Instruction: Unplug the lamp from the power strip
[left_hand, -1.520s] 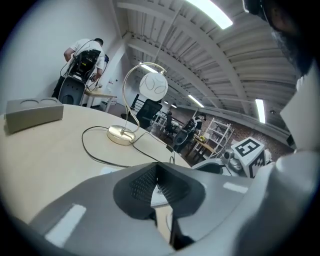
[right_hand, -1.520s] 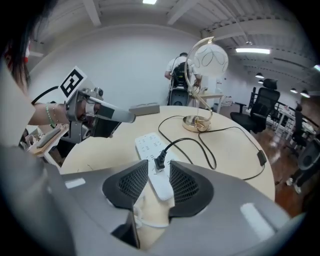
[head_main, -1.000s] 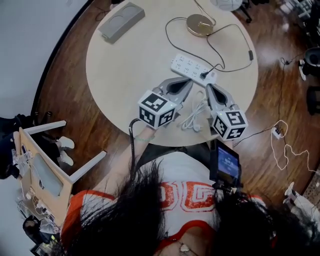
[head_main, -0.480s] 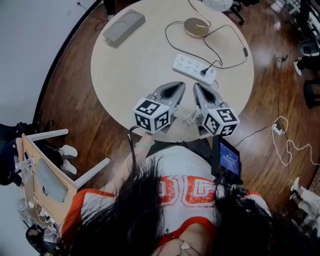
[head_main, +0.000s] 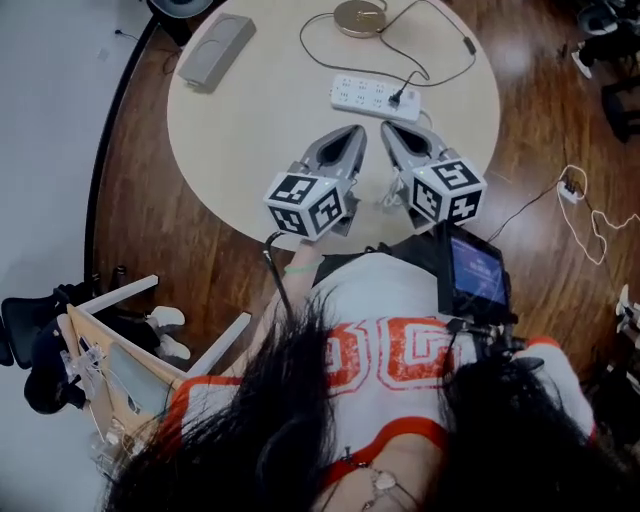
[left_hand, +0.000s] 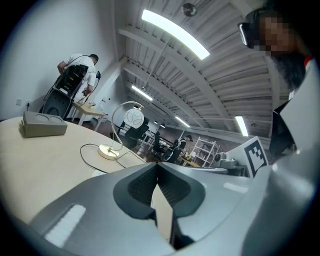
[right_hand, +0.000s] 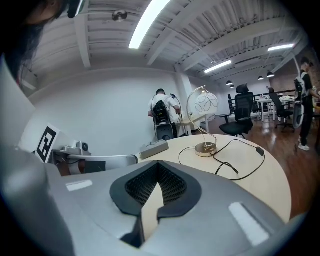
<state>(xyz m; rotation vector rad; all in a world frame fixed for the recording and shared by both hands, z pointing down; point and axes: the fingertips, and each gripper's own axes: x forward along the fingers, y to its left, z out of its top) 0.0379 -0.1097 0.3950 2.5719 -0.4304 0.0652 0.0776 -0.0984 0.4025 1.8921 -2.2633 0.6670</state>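
Lamp (head_main: 359, 14) and power strip (head_main: 365, 93) both lie beyond the 2 grippers, so reading outward from the person: over the near part of the round table (head_main: 230, 150), the left gripper (head_main: 352, 135) and right gripper (head_main: 390, 128) hover side by side. Each is clenched on nothing (their own views show the pads meeting at the tips, with only table behind). Just past their tips lies the white power strip, with the lamp's black plug (head_main: 397, 99) seated near its right end. From there the black cord (head_main: 467, 45) loops out to the lamp's brass base at the far edge. A grey box (head_main: 212, 50) sits far left, well clear. The plug is still in. To do this well, I'd judge the left gripper should press down on the strip's body. The right should open, close on the plug itself rather than the cord, and pull straight away from the socket face.
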